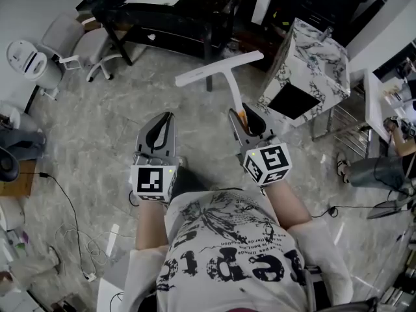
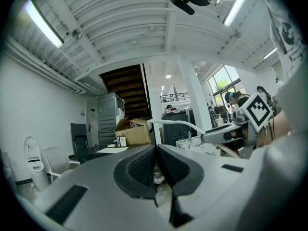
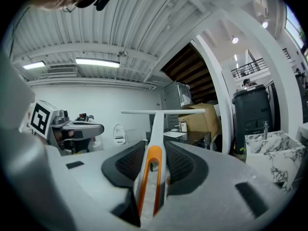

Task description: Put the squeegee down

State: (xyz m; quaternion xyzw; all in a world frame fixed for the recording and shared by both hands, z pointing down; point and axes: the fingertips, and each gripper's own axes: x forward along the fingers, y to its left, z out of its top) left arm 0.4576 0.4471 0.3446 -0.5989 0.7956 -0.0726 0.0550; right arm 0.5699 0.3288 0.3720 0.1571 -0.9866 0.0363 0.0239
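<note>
R gripper (image 1: 246, 117) fingers are clamped on the squeegee (image 1: 229, 90) at its orange-edged handle end. It's held level in mid-air above the floor, just left of the marbled cabinet (image 1: 305, 64). Long axis = handle, pointing away from the person, w/ the T-blade crosswise at the far end. Prob. light, stiff plastic, blade-heavy, so the handle is the place to grip. L gripper (image 1: 166, 119), further left of the cabinet, has its fingers together w/ nothing between them.

Both held out front, side by side, pointing level. Jaws of left gripper (image 1: 166, 118) together, nothing between them. Jaws of right gripper (image 1: 243, 114) clamped on handle of squeegee (image 1: 220, 69).
</note>
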